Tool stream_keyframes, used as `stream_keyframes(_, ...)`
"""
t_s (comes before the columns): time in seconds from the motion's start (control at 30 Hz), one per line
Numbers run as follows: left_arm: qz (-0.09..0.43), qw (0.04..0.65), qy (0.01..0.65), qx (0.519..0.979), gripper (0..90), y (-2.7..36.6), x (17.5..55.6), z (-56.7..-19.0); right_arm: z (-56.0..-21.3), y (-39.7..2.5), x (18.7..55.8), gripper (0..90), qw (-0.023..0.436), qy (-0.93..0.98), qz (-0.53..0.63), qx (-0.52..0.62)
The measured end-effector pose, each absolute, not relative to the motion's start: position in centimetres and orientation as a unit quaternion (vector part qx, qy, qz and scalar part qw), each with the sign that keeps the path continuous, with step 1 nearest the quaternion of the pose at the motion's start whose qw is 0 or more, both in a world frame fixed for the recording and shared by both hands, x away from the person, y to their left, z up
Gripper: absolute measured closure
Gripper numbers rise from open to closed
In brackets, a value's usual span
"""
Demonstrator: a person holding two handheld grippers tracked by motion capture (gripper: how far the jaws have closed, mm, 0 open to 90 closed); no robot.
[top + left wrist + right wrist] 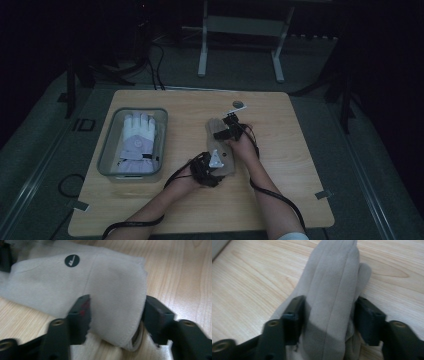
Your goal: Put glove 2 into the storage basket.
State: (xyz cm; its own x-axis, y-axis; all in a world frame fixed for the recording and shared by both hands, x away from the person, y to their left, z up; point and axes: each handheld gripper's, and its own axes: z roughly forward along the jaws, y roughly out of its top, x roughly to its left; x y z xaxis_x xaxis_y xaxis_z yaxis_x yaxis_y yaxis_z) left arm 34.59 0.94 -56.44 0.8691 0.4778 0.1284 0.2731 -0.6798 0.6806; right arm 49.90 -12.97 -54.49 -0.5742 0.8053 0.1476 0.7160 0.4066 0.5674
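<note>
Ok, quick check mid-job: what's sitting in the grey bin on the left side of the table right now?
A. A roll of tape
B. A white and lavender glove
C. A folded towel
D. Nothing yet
B: the high view shows a white and lavender glove lying flat inside the grey bin, while both tools straddle the second, beige glove out on the table.

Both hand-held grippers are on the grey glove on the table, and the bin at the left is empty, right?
Not quite. The bin holds a white glove, as the high view shows. The rest stands: the left hand-held gripper and the right hand-held gripper both straddle the grey glove on the table.
</note>
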Motion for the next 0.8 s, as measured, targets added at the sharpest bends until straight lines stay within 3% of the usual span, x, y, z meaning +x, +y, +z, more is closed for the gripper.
stream_keyframes(0.1, 0.166, 0.326, 0.22, 0.904, 70.7, 0.9, 35.0, -56.2, -54.5, -13.0, 50.0, 58.2, 0.059, 0.832, 0.305, 0.46)
stream_keyframes(0.17, 0.164, 0.323, 0.228, 0.904, 75.1, 0.8, 35.1, -56.0, -54.5, -13.1, 50.0, 61.1, 0.053, 0.827, 0.312, 0.466)
stream_keyframes(0.4, 0.171, 0.324, 0.223, 0.903, 79.7, 0.9, 34.8, -55.5, -53.8, -13.1, 49.8, 66.6, 0.054, 0.82, 0.318, 0.472)
stream_keyframes(0.8, 0.185, 0.328, 0.221, 0.9, 79.8, 2.2, 33.7, -52.4, -50.1, -12.2, 48.7, 66.9, 0.058, 0.816, 0.355, 0.453)
